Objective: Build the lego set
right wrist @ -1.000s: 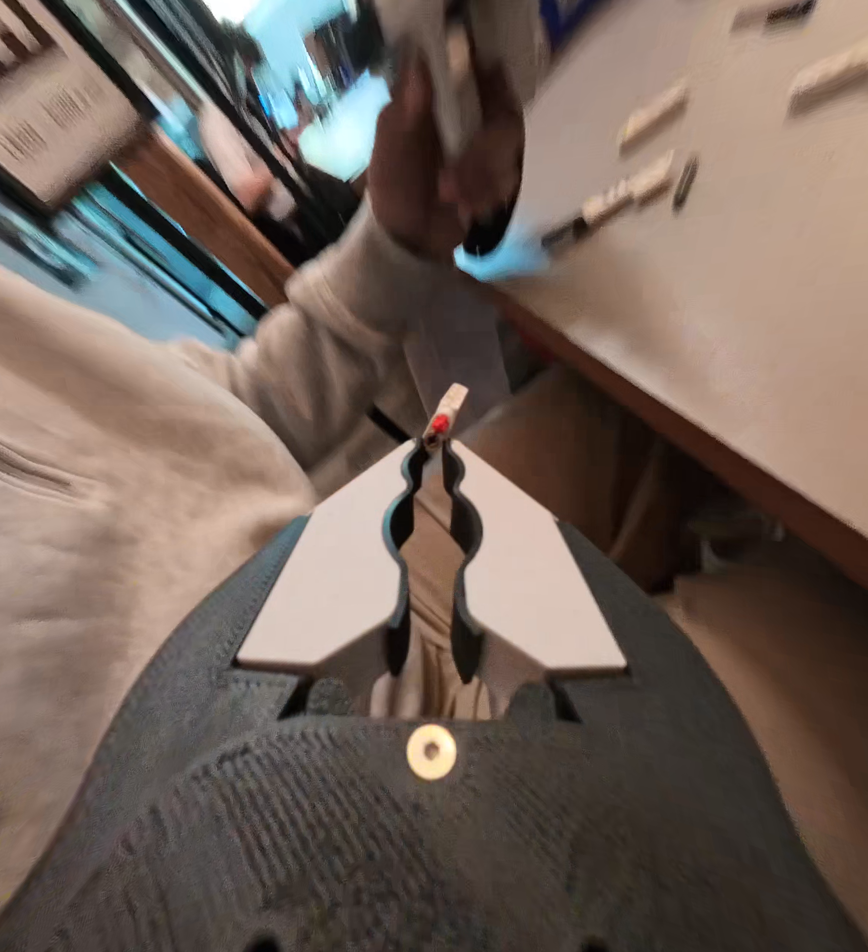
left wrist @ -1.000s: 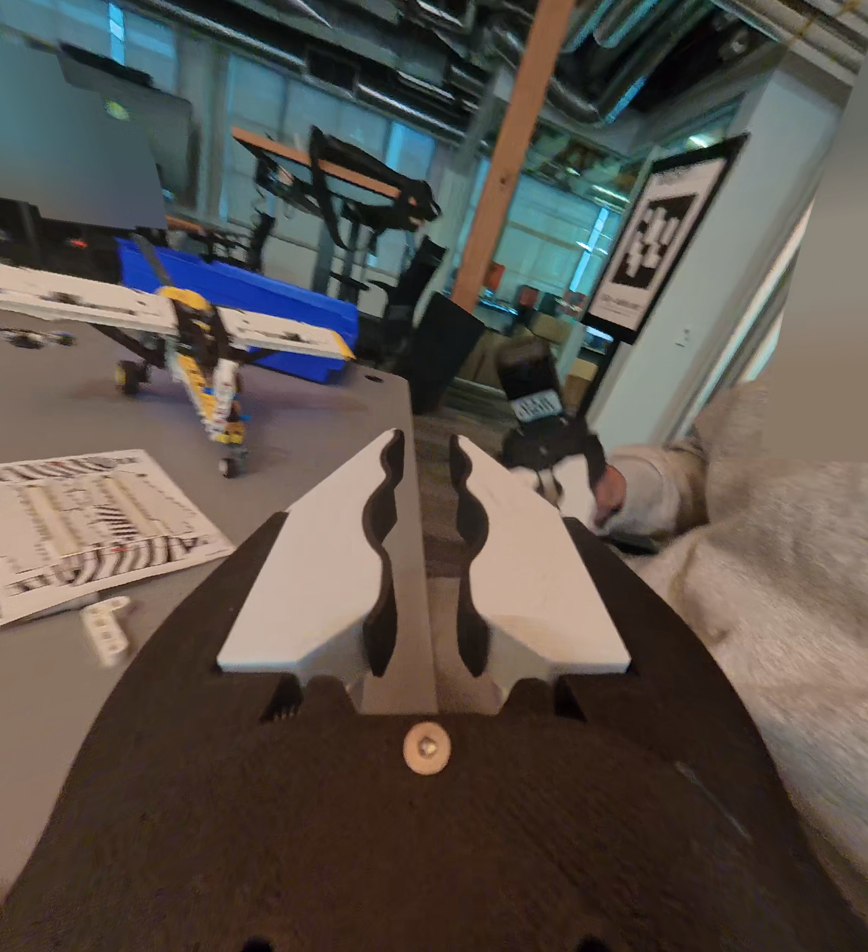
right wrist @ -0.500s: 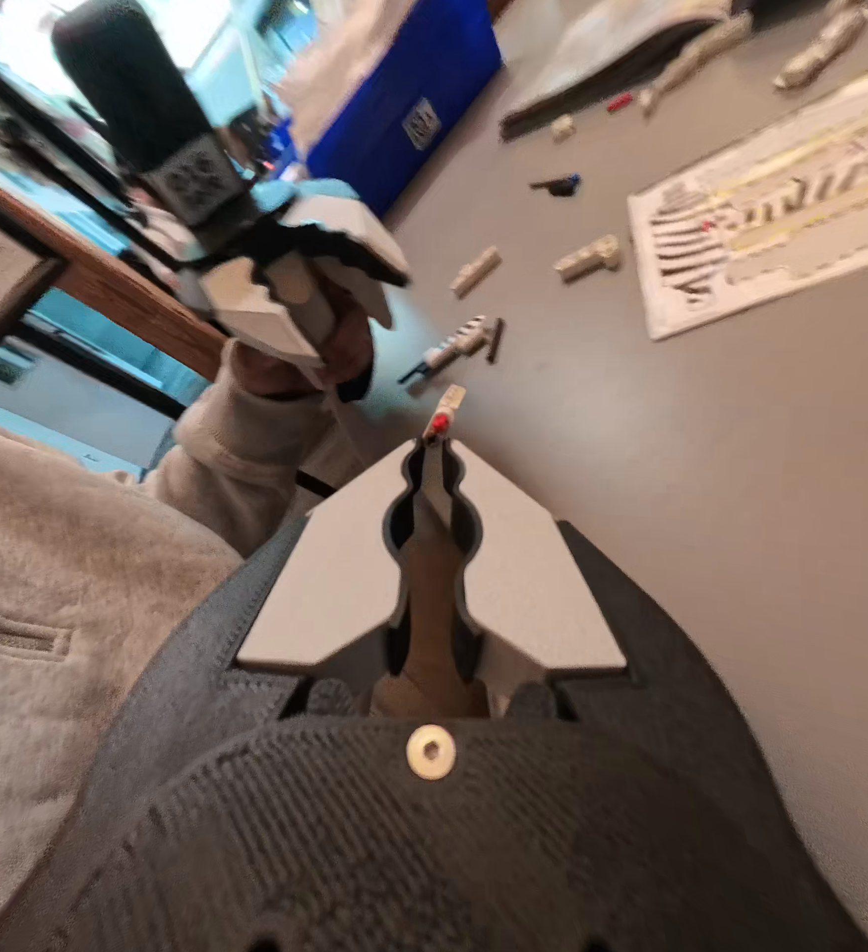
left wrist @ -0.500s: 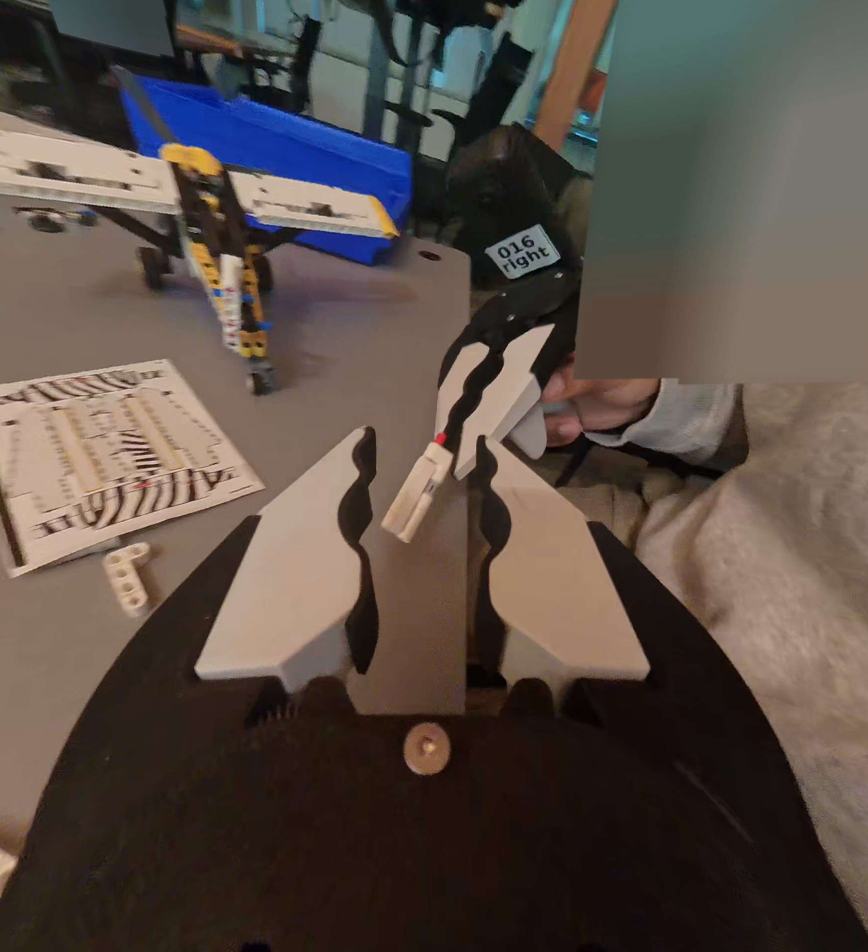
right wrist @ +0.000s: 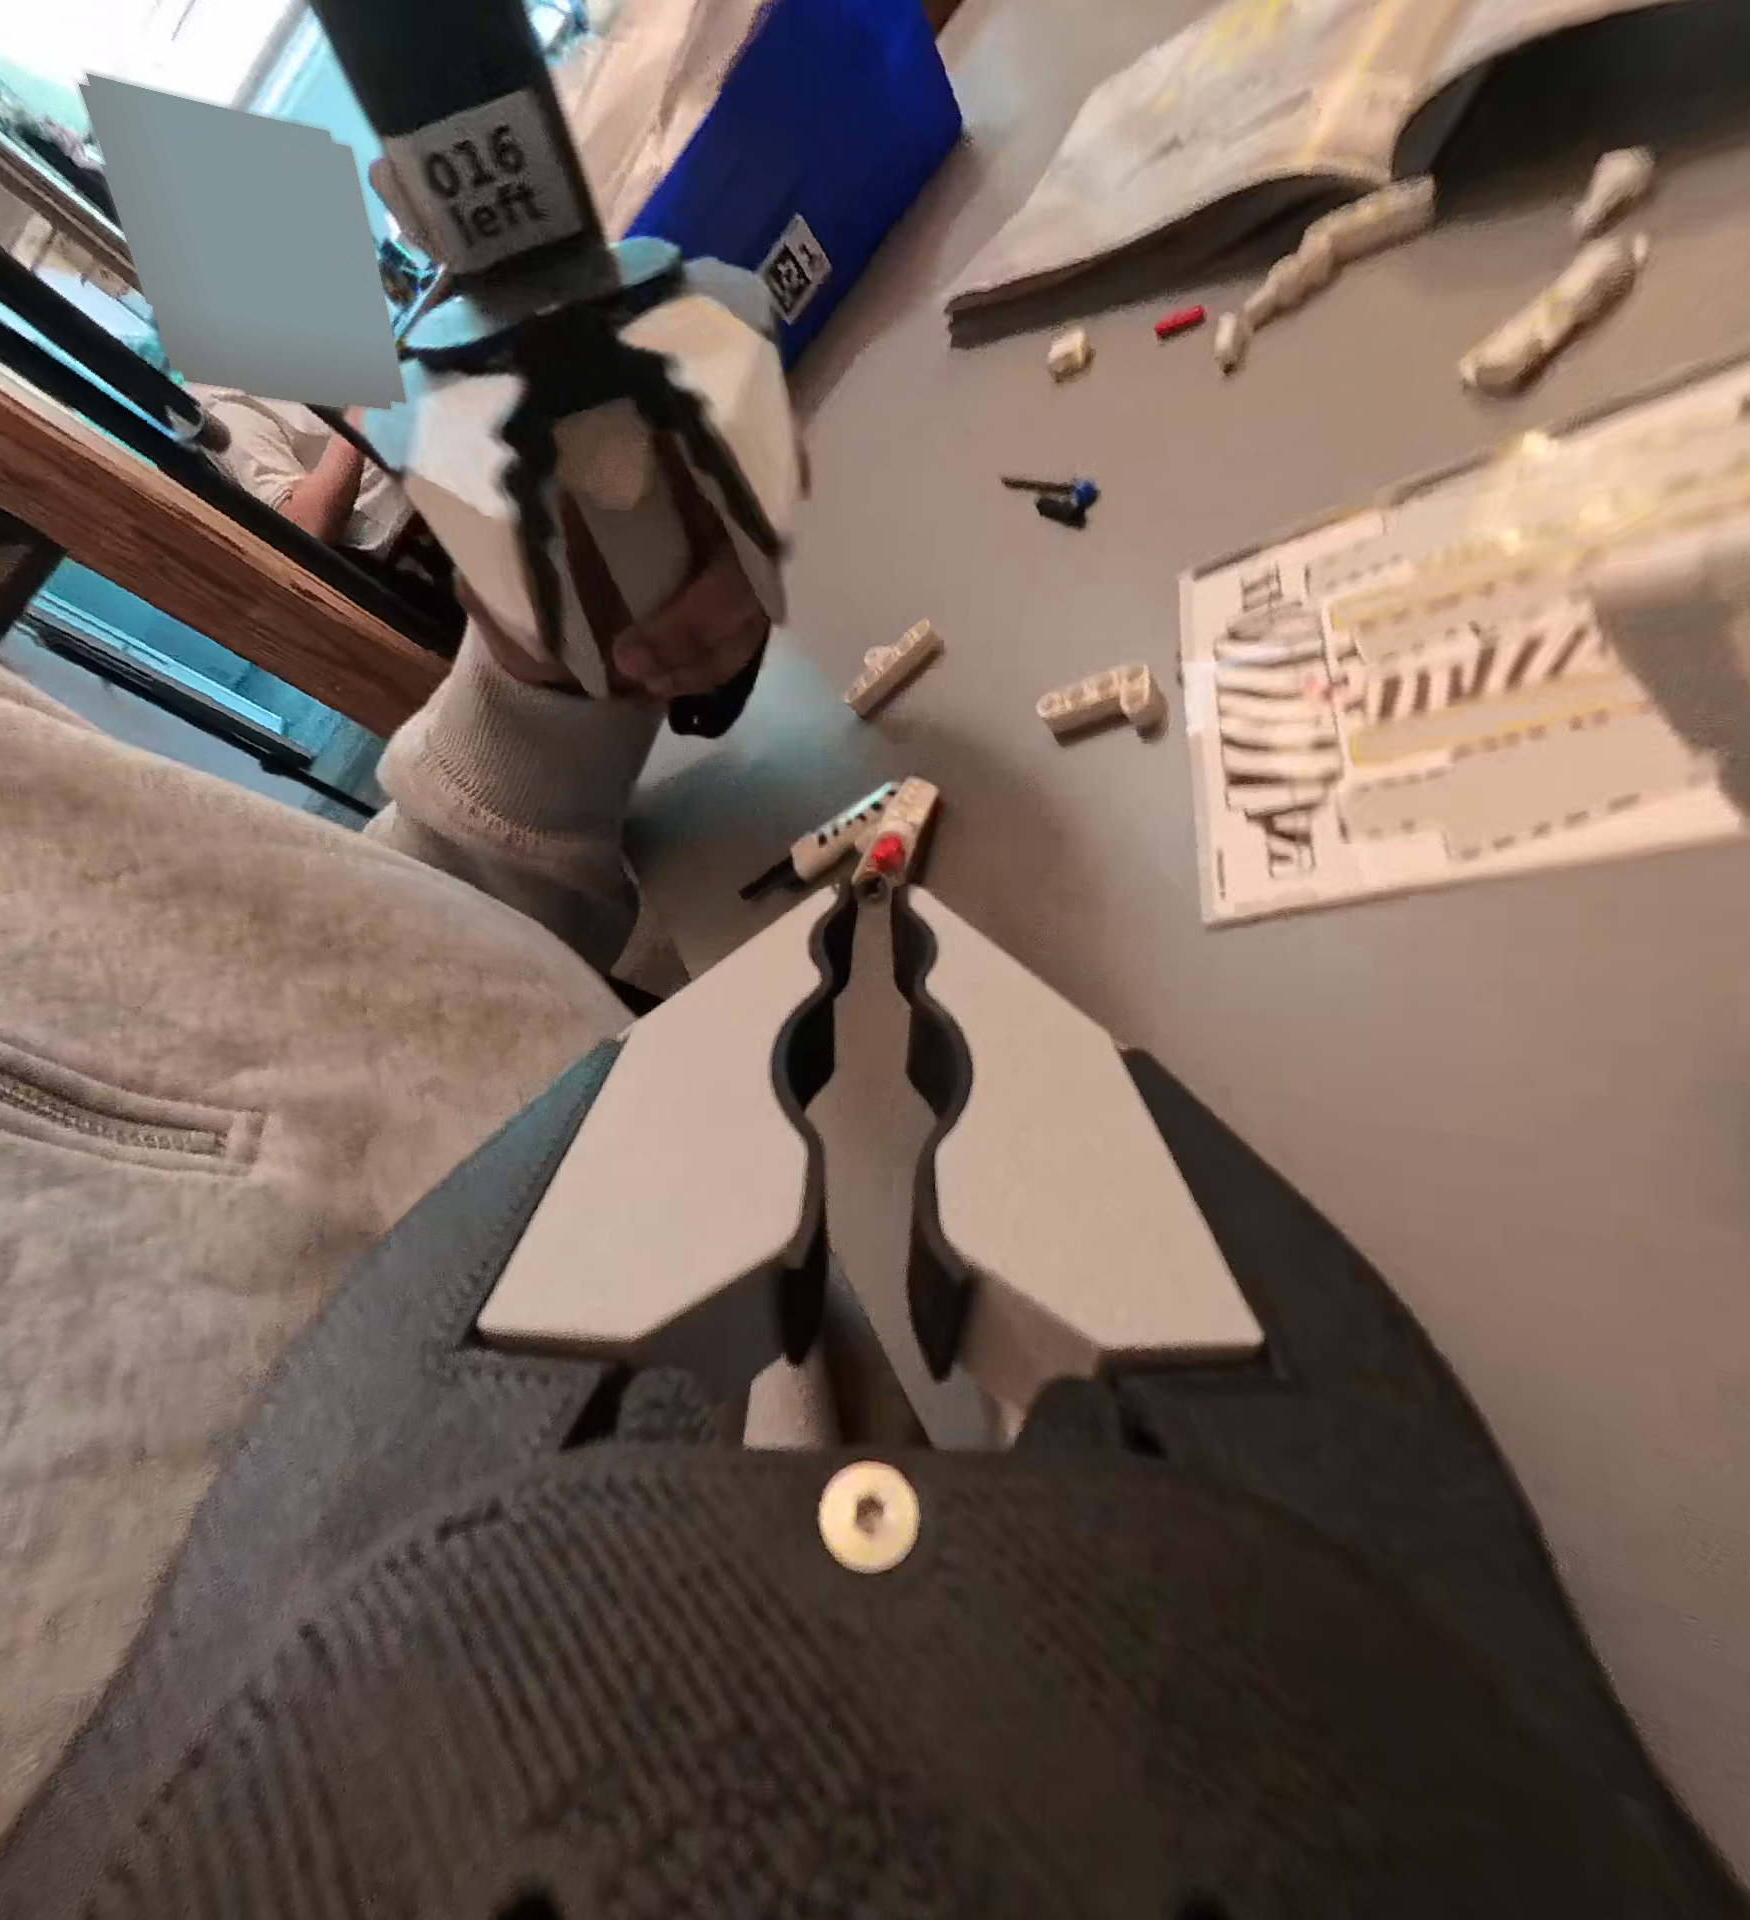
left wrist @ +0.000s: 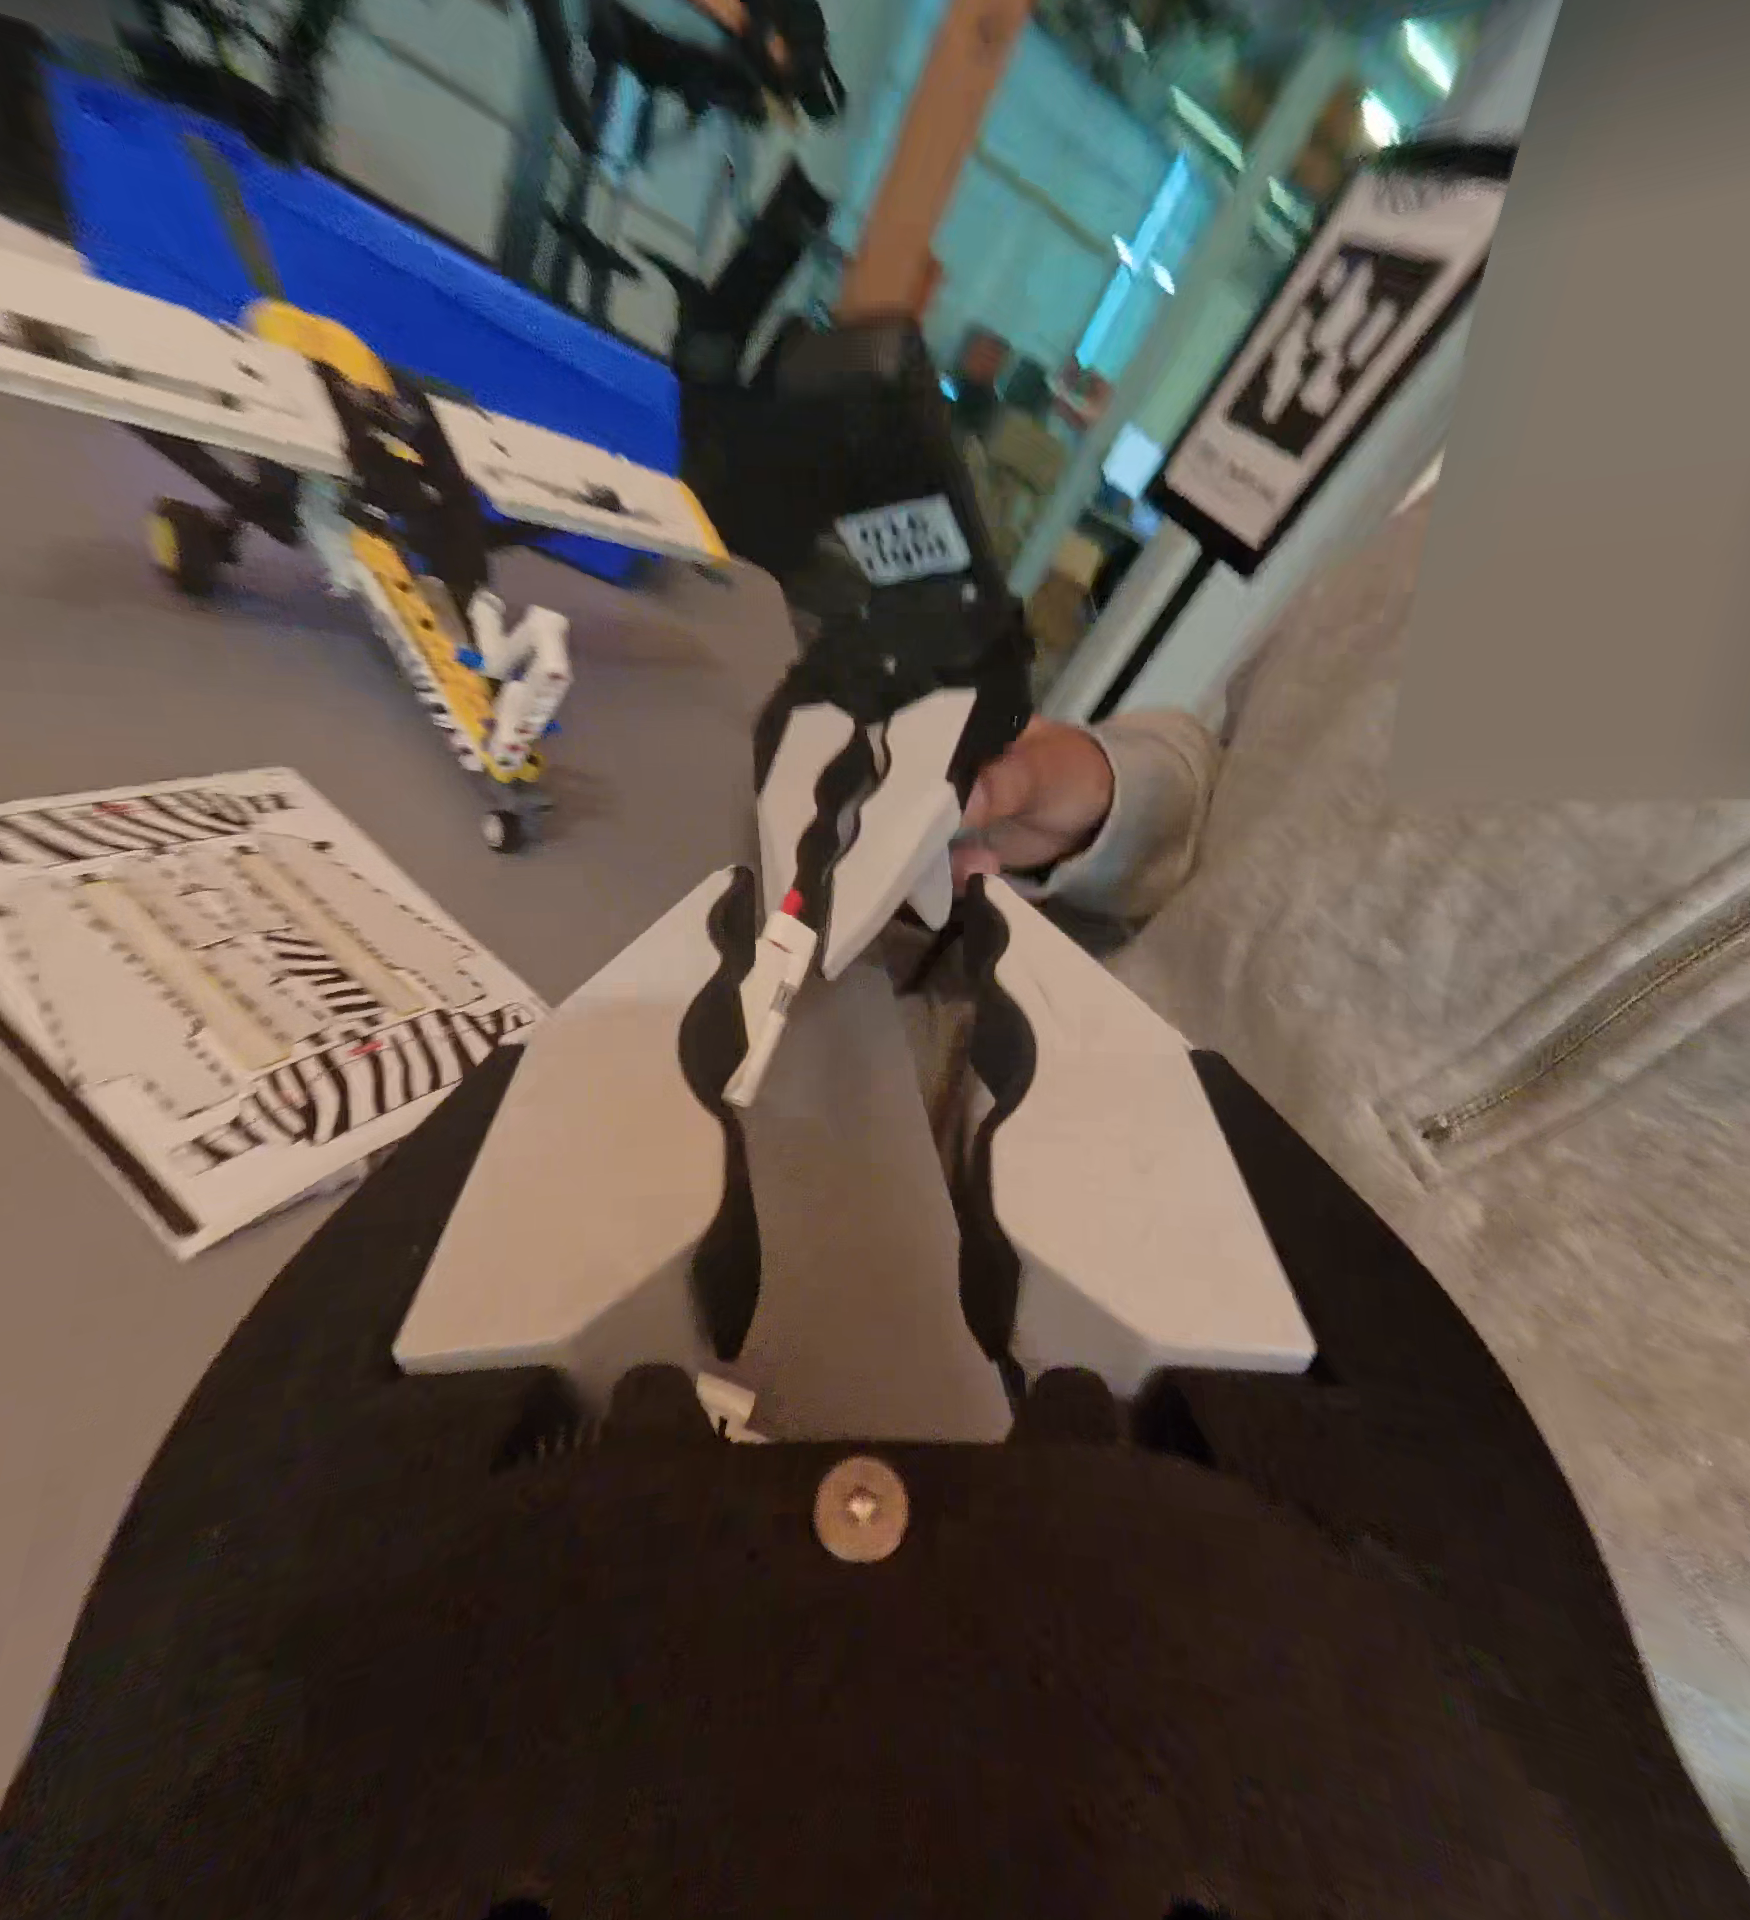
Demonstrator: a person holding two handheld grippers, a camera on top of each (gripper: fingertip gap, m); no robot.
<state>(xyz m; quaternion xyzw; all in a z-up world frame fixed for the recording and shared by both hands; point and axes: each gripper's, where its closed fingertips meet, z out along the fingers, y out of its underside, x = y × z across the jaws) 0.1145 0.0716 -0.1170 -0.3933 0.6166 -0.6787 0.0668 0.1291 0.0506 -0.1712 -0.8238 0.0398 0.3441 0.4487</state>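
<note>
My right gripper (right wrist: 871, 902) is shut on a short white Lego beam with a red pin (right wrist: 892, 842), which sticks out past its tips. In the left wrist view the right gripper (left wrist: 835, 914) points down toward me and holds that beam (left wrist: 772, 997) in the gap between my left gripper's fingers, close to the left finger. My left gripper (left wrist: 850, 894) is open and empty; it also shows in the right wrist view (right wrist: 601, 499), jaws apart. The built Lego plane (left wrist: 383, 499), white-winged with a yellow and black body, stands on the grey table (left wrist: 71, 675) at the back left.
A striped sticker sheet (left wrist: 196, 987) lies left of my left gripper and also shows in the right wrist view (right wrist: 1422, 707). Loose pale beams (right wrist: 1099, 701), a striped piece (right wrist: 840, 831), an open booklet (right wrist: 1214, 135) and a blue bin (left wrist: 383, 281) sit on the table. A person's grey sleeve (right wrist: 175, 935) is close. Spacing between my two grippers at the tips: around 6 centimetres. The built Lego plane (left wrist: 383, 499) lies around 20 centimetres away from my right fingertips.
My left gripper has opened wider. My right gripper has come up from below the table edge and brought the beam between the left fingers.
</note>
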